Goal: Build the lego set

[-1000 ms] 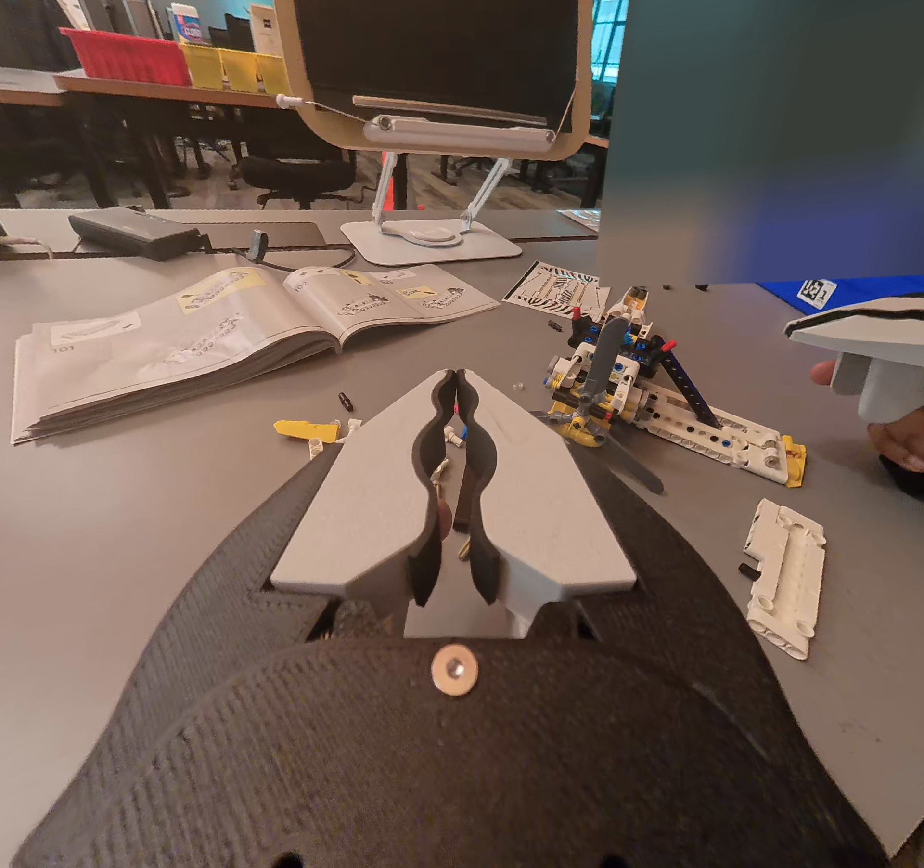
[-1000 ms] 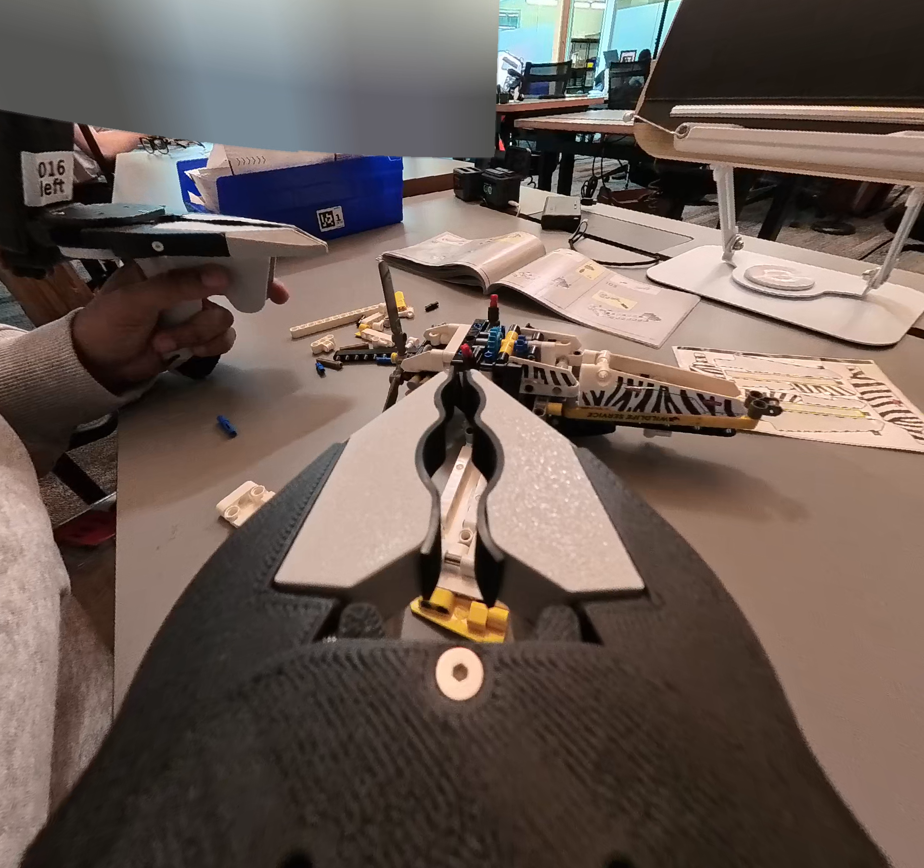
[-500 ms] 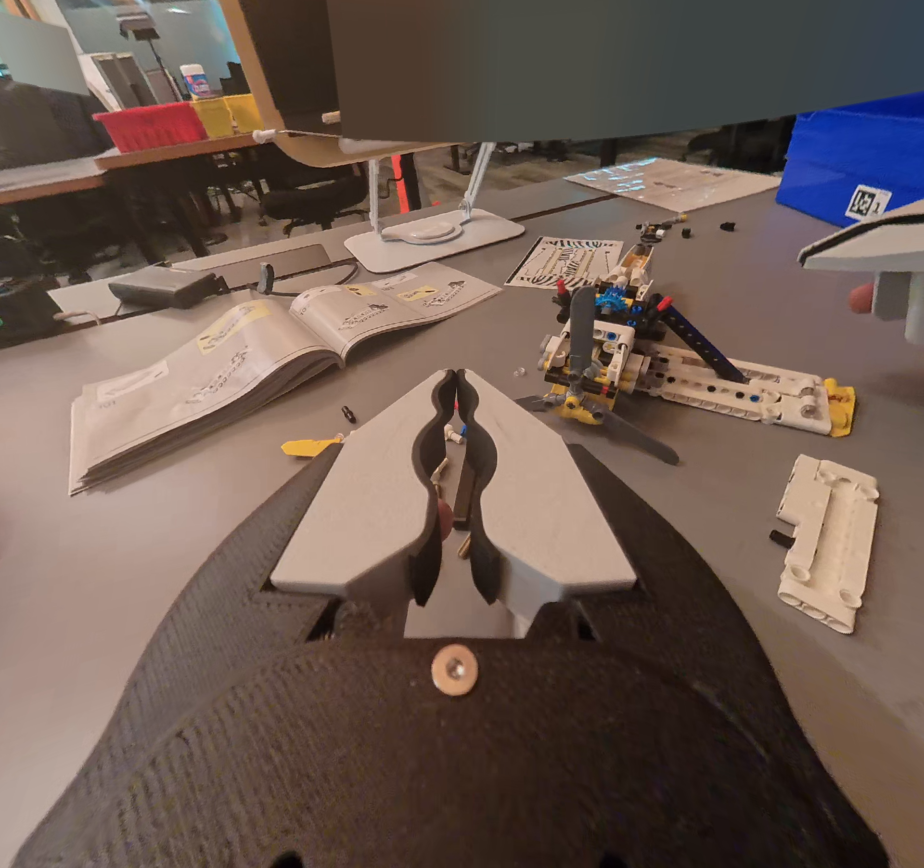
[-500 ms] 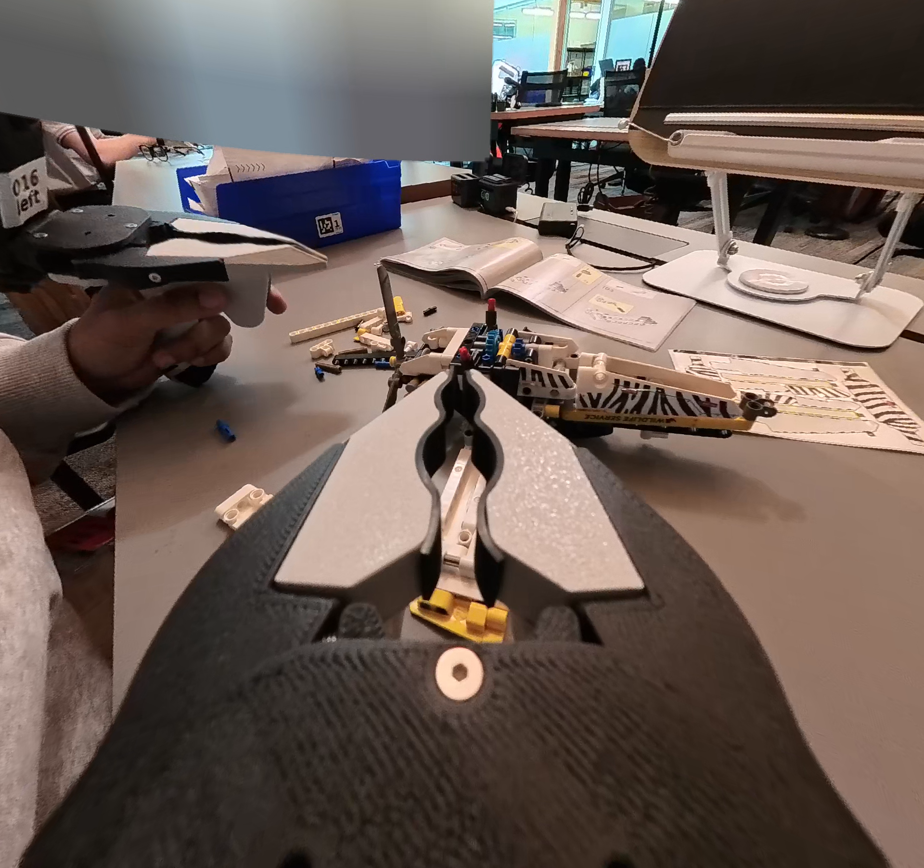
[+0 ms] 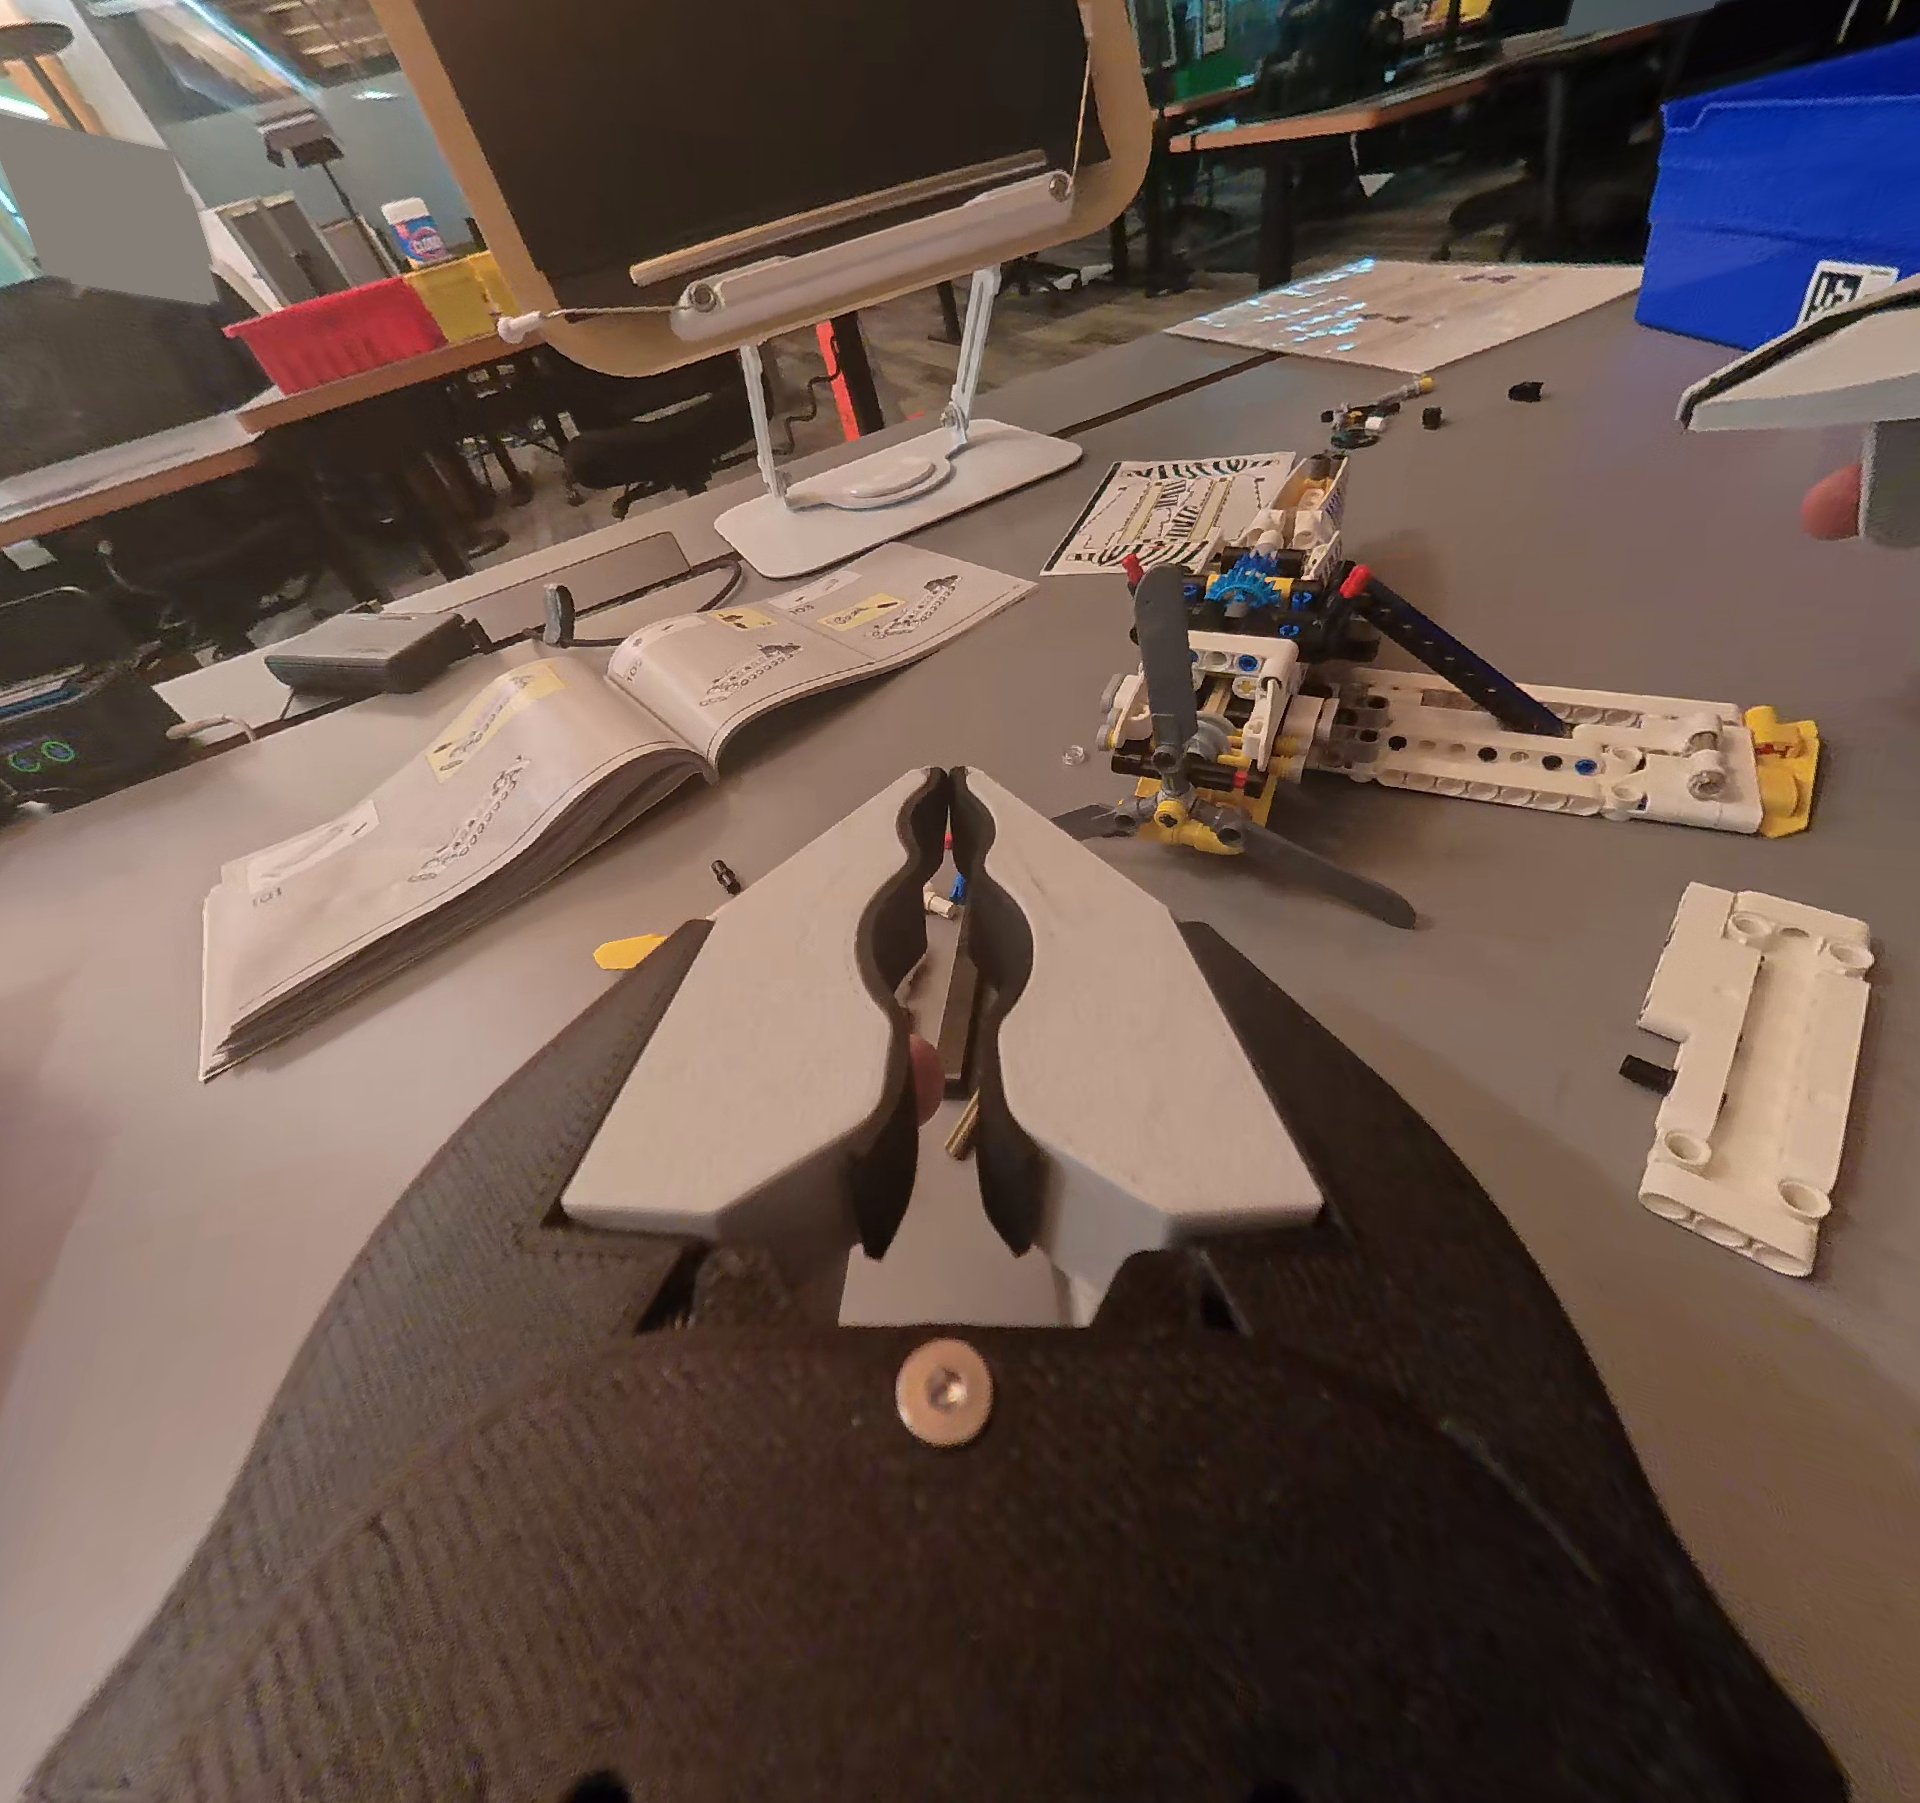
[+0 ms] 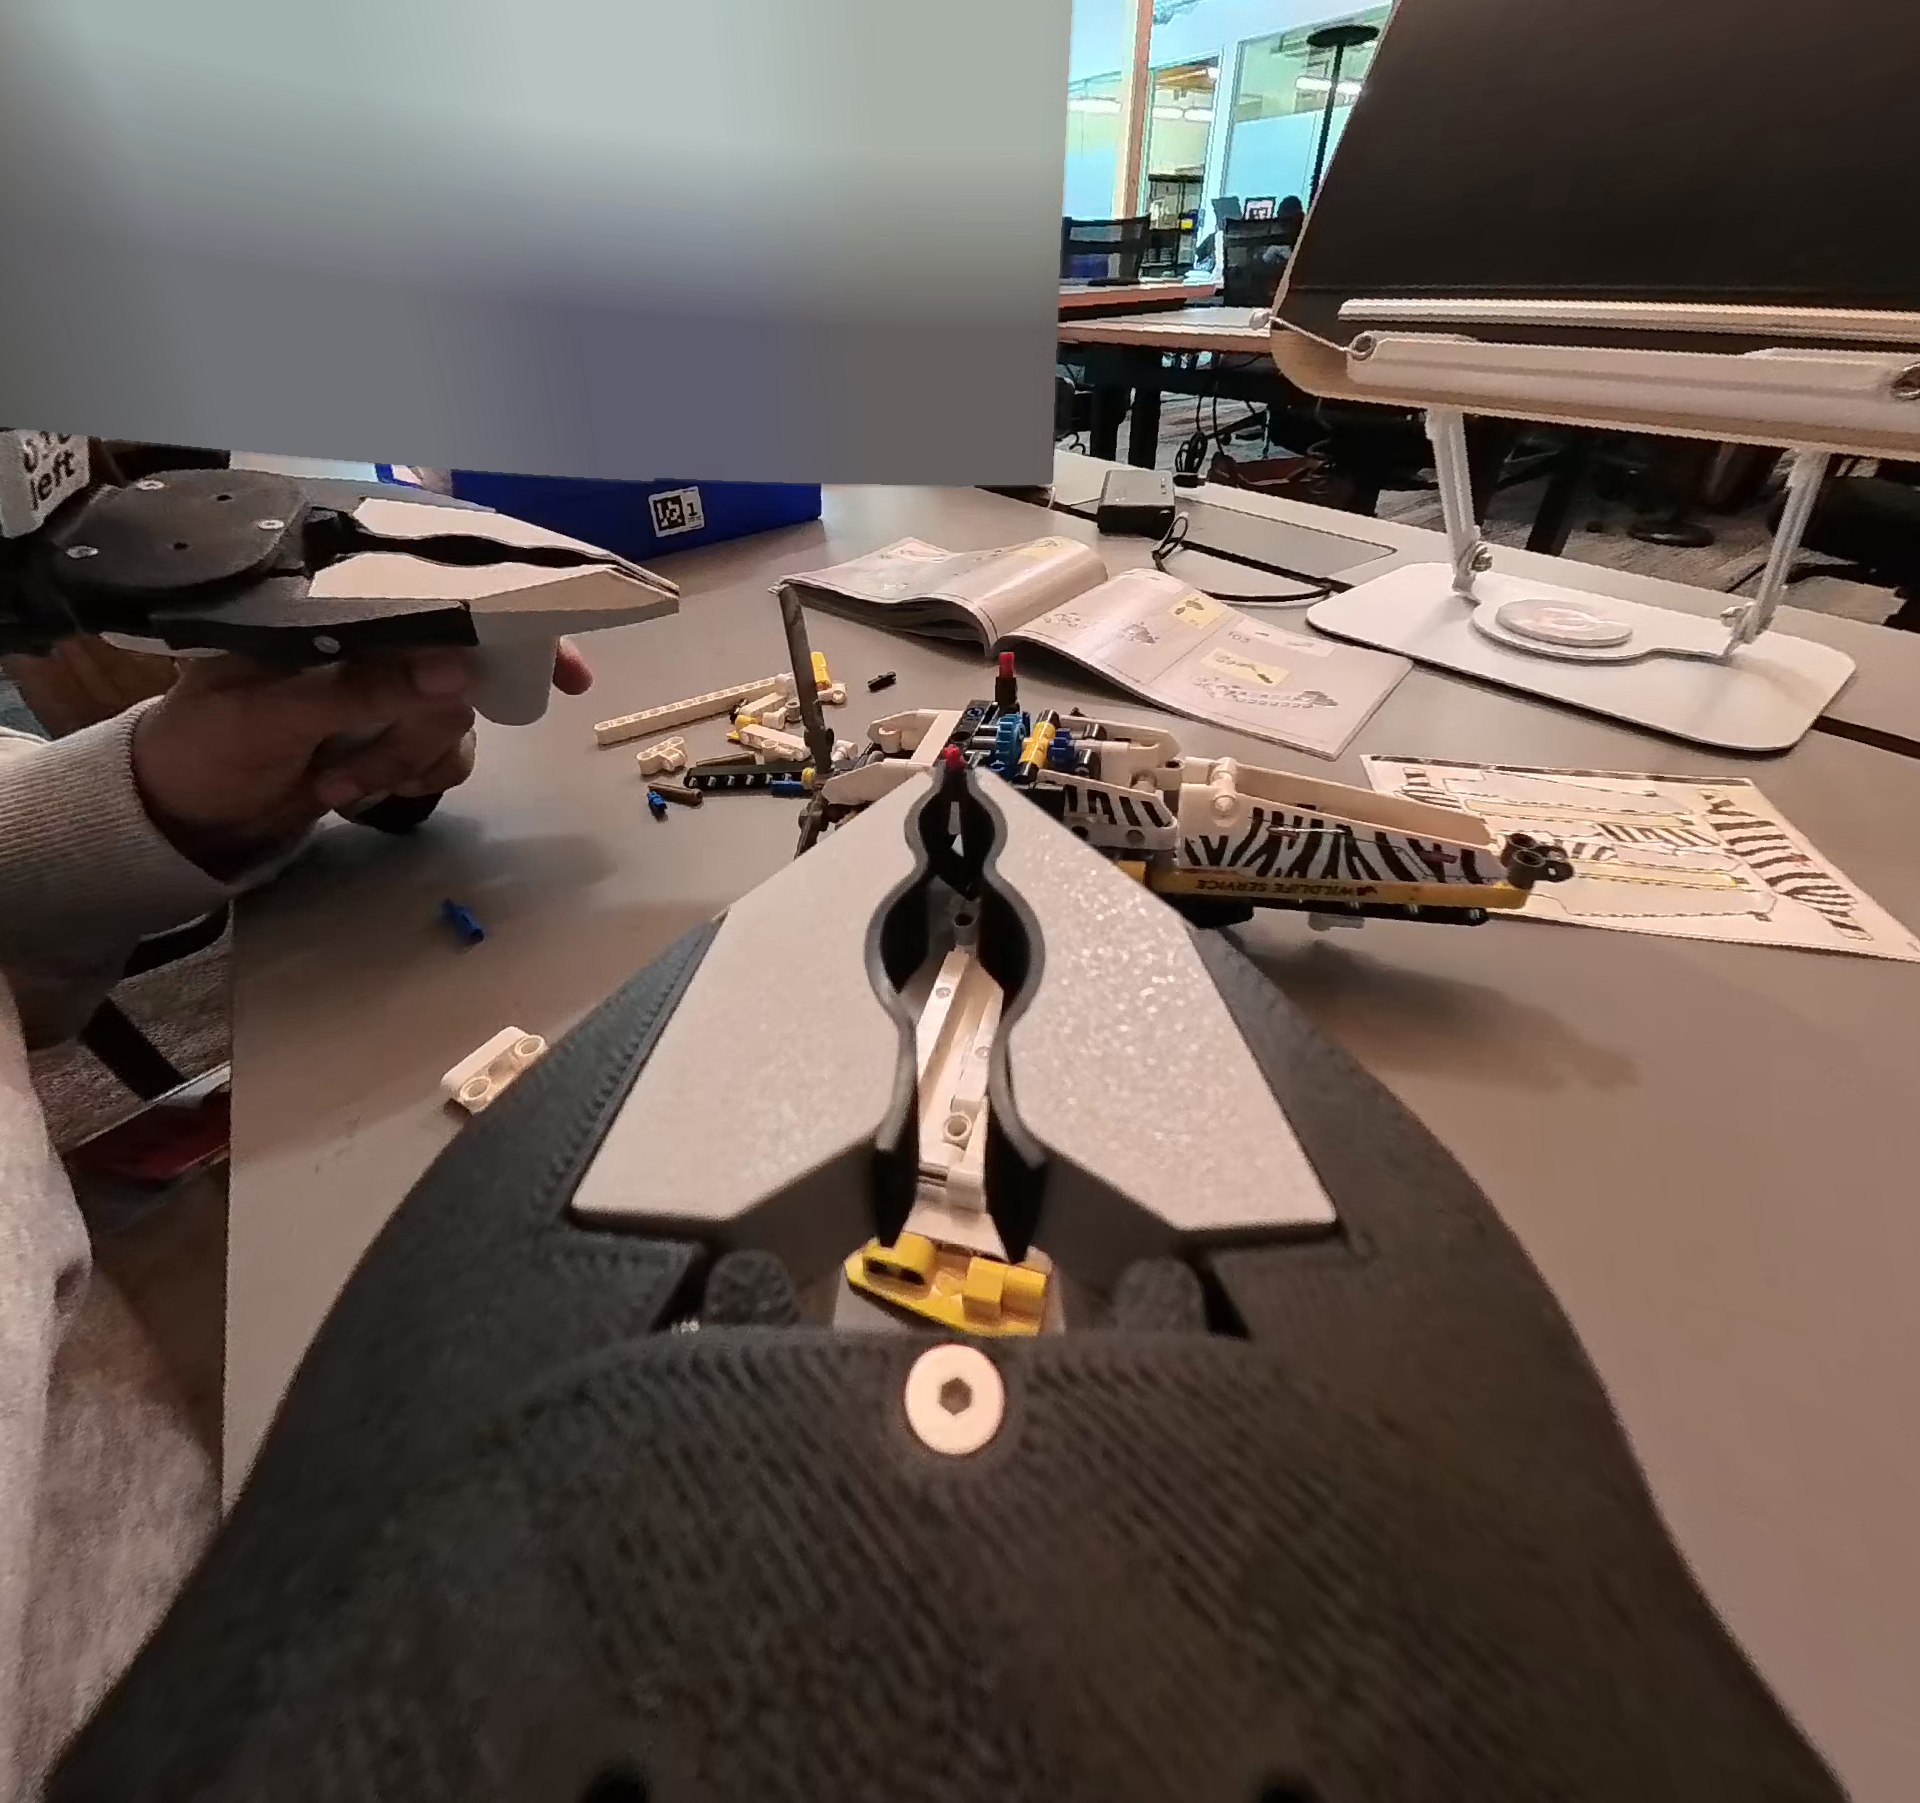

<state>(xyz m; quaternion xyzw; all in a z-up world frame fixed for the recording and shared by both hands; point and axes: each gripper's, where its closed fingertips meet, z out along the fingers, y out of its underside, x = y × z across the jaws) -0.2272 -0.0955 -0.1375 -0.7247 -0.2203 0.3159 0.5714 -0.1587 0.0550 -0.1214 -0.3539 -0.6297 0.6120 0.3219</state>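
The half-built lego helicopter [image 5: 1236, 704] with grey rotor blades lies on the grey table; its zebra-striped tail [image 6: 1309, 849] shows in the right wrist view. My left gripper [image 5: 949, 777] is shut and empty, held above loose small pieces [image 6: 727, 725] left of the model; it also shows in the right wrist view [image 6: 644, 600], held in a hand. My right gripper [image 6: 961, 785] is shut and empty, hovering over the model's long white beam [image 6: 961, 1057] and its yellow end [image 6: 945, 1280]. It also shows in the left wrist view [image 5: 1808, 382].
A white panel piece [image 5: 1756, 1067] lies right of the model. An open instruction booklet [image 5: 520, 777], a sticker sheet [image 5: 1164, 506], a tablet stand [image 5: 894, 496] and a blue bin [image 5: 1787, 195] sit around. A blue pin [image 6: 462, 920] and a small white piece [image 6: 494, 1067] lie near the table's edge. Left tips to right tips: about 15 cm. The left tips stand about 9 cm off the half-built lego helicopter [image 5: 1236, 704].
The left gripper has lifted and turned a little to the right, so the model sits more centred in its view. The right gripper has crept forward over the white beam. Both stayed shut.
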